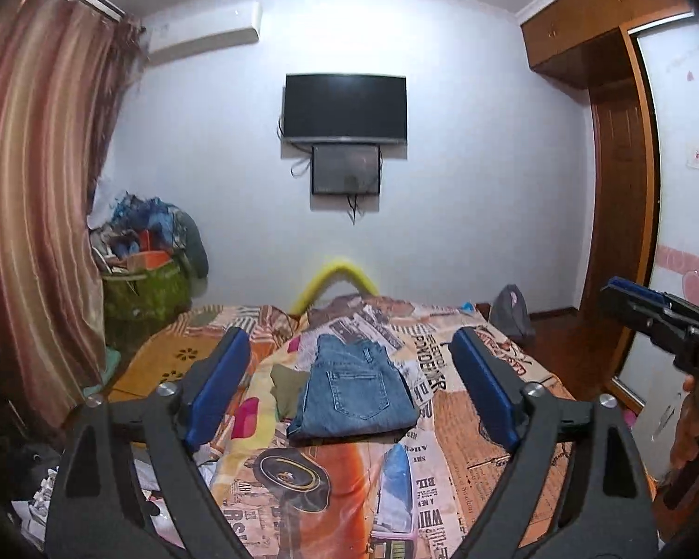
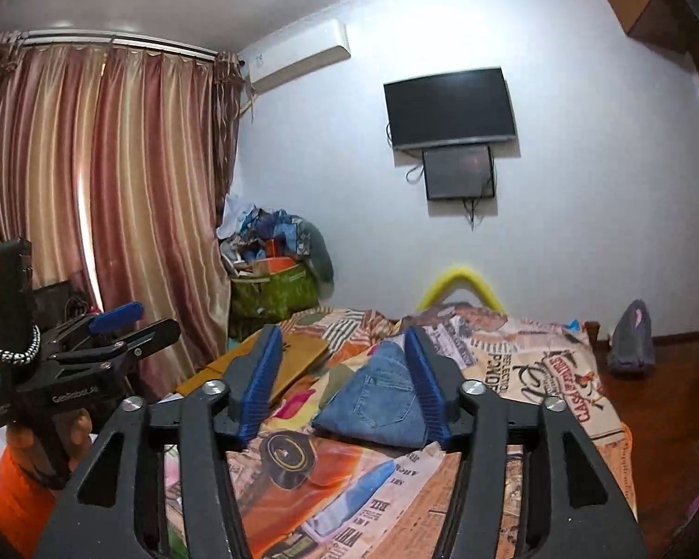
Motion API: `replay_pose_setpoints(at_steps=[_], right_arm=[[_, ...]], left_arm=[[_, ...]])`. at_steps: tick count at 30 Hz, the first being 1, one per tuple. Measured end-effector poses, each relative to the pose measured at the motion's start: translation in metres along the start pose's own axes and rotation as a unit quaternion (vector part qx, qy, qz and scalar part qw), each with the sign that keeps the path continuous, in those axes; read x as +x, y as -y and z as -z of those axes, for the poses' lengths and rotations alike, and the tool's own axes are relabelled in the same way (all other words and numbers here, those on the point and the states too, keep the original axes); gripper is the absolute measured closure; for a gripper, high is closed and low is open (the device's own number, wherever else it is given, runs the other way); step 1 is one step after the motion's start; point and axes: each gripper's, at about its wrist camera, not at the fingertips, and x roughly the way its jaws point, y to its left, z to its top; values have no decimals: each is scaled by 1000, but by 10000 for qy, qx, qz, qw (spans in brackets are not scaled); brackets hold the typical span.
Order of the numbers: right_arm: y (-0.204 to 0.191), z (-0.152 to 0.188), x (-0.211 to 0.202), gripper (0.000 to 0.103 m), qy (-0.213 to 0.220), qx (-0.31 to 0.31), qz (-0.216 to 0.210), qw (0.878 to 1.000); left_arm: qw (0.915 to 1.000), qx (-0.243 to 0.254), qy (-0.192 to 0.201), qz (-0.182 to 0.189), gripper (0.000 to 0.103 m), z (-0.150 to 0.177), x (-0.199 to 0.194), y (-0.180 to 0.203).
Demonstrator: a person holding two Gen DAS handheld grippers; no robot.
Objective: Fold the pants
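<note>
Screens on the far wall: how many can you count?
2. A large dark television hangs on the wall; a smaller dark screen hangs directly beneath it, touching its lower edge. None look hidden.

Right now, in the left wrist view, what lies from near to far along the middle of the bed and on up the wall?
Folded jeans → yellow arch at the bed's far end → small screen → TV.

The folded pants (image 1: 355,389) are faded blue denim, matt and coarse. The bedspread (image 1: 466,424) under them is printed cloth. Matt black plastic arms carry ribbed blue pads (image 2: 261,384). The far-right wardrobe (image 1: 578,32) is glossy wood.
</note>
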Motion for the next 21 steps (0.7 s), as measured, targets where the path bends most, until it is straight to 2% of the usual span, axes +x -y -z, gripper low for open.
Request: replay_pose_setpoints(at_steps=[3, 7, 12, 14, 21], right_arm=[[-4, 6, -1, 40, 63, -36, 85, 9999], [-10, 11, -5, 28, 116, 18, 186, 9998], [-12, 15, -11, 14, 241, 41, 445, 9987], [-10, 16, -12, 4, 313, 88, 539, 9980], [-5, 18, -17, 1, 347, 149, 696, 9969]], left_arm=[[9999, 71, 110, -37, 11, 3, -10, 5], [9998, 63, 184, 1, 3, 9, -18, 8], [9998, 82, 197, -5, 1, 15, -20, 10], [9998, 57, 193, 34, 1, 17, -18, 8], [9999, 55, 95, 79, 1, 24, -13, 11]])
